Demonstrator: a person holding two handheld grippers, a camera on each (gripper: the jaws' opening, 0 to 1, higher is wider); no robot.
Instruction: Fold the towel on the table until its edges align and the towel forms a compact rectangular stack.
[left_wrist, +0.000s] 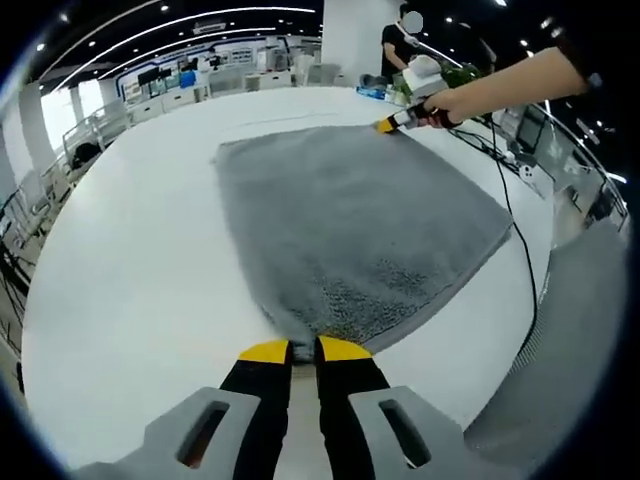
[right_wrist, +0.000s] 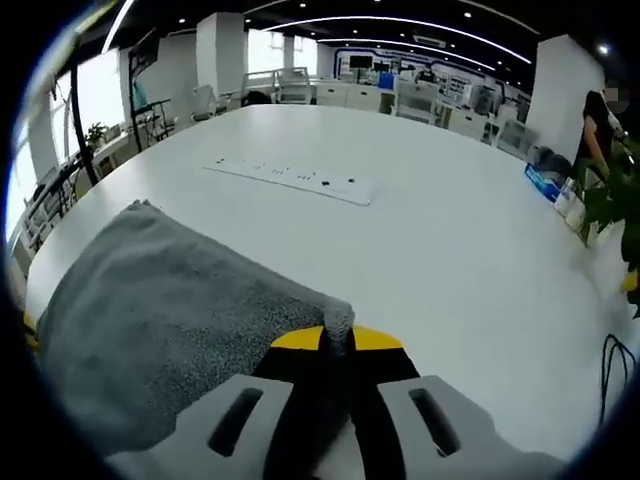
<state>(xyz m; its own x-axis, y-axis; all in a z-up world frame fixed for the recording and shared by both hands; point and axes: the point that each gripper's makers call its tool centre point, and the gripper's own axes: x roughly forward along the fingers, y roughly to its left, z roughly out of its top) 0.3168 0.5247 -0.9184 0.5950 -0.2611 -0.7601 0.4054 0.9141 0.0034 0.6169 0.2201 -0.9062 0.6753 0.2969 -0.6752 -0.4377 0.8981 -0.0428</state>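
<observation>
A grey towel lies spread flat on the white table. At the bottom of the left gripper view, my left gripper is shut on the towel's near corner, its yellow tips pinching the cloth. Across the towel, my right gripper, held by a person's hand, grips the far corner. In the right gripper view, the right gripper is shut on a corner of the towel, which stretches away to the left over the table.
A black cable runs along the table's right side near its edge. A flat white power strip lies on the table beyond the towel. A green plant and a standing person are at the right.
</observation>
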